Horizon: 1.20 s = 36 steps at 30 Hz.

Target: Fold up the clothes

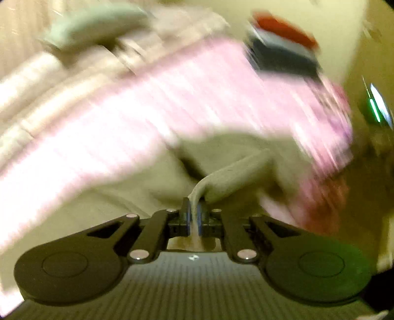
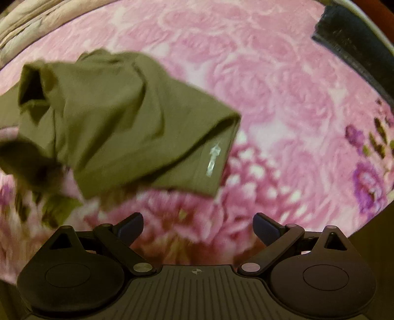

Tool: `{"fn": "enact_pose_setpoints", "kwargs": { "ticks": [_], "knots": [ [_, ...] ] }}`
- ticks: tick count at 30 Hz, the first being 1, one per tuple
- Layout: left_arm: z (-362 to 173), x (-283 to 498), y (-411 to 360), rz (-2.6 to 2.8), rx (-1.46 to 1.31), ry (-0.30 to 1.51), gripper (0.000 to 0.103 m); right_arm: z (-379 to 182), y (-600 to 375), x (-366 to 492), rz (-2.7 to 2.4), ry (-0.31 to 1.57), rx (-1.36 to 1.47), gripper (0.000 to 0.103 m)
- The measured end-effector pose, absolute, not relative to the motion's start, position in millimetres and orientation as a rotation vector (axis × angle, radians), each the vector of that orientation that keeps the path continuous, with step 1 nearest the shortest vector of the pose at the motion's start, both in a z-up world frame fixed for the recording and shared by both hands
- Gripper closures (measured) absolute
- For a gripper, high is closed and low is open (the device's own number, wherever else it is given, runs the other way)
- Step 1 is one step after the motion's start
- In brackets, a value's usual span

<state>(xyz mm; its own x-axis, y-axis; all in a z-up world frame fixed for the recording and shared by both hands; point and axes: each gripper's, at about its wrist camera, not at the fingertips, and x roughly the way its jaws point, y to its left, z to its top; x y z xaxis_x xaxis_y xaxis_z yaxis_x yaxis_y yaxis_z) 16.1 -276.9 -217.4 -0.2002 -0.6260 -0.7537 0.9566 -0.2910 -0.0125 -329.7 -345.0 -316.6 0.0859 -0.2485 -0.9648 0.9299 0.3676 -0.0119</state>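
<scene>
An olive-green garment [image 2: 118,118] hangs bunched above a pink floral bedspread [image 2: 283,98], with a small silver print near its hem. My left gripper [image 1: 194,216] is shut on an edge of the same olive garment [image 1: 229,172]; the fabric runs up from between its blue pads. That view is heavily blurred. My right gripper [image 2: 198,227] is open and empty, its jaws wide apart, just below and to the right of the hanging garment.
A dark folded item [image 2: 354,41] lies at the bedspread's far right edge; it also shows in the left wrist view [image 1: 283,56] with something red behind it. Pale bedding [image 2: 37,17] is piled at the far left. A green light [image 1: 374,108] glows at right.
</scene>
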Motion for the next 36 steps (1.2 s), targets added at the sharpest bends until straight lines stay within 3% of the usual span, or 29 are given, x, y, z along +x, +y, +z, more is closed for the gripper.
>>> {"fn": "enact_pose_setpoints", "kwargs": {
  "ticks": [7,12,14,18,23,27,28,30,31,32,36],
  "knots": [
    [-135,183,-426,-1.466,0.511,0.463,0.099,-288,-381,-297,-1.061,1.060,0.689,0.005],
    [-176,274,-486,-1.154,0.473,0.551,0.093,-281,-385,-269,-1.054,0.992,0.704,0.005],
    [-213,295,-482,-1.064,0.502,0.637,0.088,-284,-374,-256,-1.013,0.995,0.700,0.005],
    [-285,307,-432,-0.973,0.494,0.886,0.087,-301,-340,-227,-0.893,1.073,0.592,0.005],
    [-327,269,-348,-0.972,0.458,1.067,0.087,-330,-295,-189,-0.688,1.192,0.316,0.006],
    [-339,237,-300,-0.972,0.401,1.188,0.087,-356,-284,-174,-0.577,1.280,0.155,0.048],
    [-339,235,-297,-0.970,0.397,1.201,0.087,-358,-285,-175,-0.555,1.284,0.129,0.053],
    [-333,230,-288,-0.964,0.382,1.203,0.087,-356,-294,-181,-0.513,1.268,0.130,0.082],
    [-330,227,-284,-0.960,0.374,1.203,0.087,-349,-304,-187,-0.503,1.245,0.185,0.090],
    [-326,227,-282,-0.954,0.361,1.200,0.087,-340,-314,-194,-0.495,1.220,0.245,0.096],
    [-307,217,-275,-0.935,0.314,1.162,0.087,-294,-377,-238,-0.621,1.069,0.351,0.097]
  ]
}}
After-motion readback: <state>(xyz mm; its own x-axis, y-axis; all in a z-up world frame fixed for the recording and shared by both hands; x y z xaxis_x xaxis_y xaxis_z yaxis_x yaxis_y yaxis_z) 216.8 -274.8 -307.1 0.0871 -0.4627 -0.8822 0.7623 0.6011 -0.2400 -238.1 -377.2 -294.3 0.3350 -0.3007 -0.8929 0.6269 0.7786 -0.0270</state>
